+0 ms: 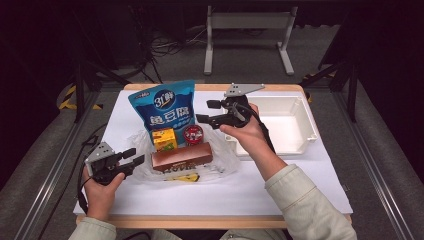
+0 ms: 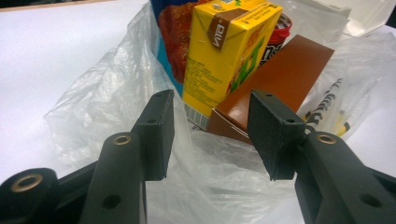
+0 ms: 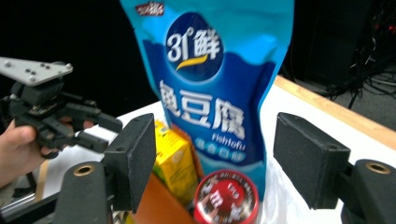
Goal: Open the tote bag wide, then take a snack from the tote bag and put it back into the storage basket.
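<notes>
White table (image 1: 280, 187): clear plastic bag (image 1: 222, 160) with groceries, white tray (image 1: 300, 112) at right.

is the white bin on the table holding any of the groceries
No, the white bin has nothing in it; the blue pouch, yellow carton, red can and brown box sit on the plastic bag beside it.

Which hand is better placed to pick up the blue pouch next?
Right, probably. The right gripper hangs open beside the standing blue pouch and faces it. The left gripper sits low at the plastic bag, with the yellow carton in its way.
</notes>
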`<action>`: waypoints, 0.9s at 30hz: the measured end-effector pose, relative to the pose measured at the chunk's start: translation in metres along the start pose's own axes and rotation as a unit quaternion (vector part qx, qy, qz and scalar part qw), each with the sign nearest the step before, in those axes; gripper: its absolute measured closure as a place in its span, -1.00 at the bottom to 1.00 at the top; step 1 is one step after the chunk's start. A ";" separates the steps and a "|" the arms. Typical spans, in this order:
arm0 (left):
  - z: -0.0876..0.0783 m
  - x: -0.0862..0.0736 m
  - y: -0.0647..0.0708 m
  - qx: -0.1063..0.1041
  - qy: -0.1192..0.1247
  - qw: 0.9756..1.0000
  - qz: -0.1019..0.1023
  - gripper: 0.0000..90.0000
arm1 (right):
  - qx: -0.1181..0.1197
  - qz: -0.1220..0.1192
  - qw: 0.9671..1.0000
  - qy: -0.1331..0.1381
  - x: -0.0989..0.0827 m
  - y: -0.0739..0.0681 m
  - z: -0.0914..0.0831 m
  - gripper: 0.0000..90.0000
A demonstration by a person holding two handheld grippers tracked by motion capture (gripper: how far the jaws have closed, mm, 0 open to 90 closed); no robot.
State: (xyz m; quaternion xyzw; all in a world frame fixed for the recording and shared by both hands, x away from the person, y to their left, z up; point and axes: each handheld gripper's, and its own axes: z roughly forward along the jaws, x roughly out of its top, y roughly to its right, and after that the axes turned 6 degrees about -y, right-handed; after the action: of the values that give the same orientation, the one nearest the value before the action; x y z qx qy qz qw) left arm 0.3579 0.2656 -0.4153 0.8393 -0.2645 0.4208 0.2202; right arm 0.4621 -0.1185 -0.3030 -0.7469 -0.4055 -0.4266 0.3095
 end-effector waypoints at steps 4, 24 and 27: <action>0.001 0.000 -0.004 0.001 0.000 1.000 0.000 0.14 | -0.003 -0.008 1.000 0.008 0.008 0.004 0.006 -0.35; -0.001 -0.001 -0.005 0.013 0.000 1.000 -0.005 0.14 | 0.005 -0.010 1.000 0.029 0.033 0.022 0.033 -0.49; -0.002 -0.002 -0.006 0.013 0.000 1.000 -0.007 0.14 | 0.009 -0.011 0.999 0.030 0.036 0.025 0.037 -0.53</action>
State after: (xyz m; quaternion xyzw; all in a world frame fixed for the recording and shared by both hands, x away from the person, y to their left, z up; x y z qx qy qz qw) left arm 0.3589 0.2717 -0.4170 0.8437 -0.2534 0.4228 0.2125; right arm 0.5091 -0.0881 -0.2902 -0.7266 -0.4083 -0.4484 0.3229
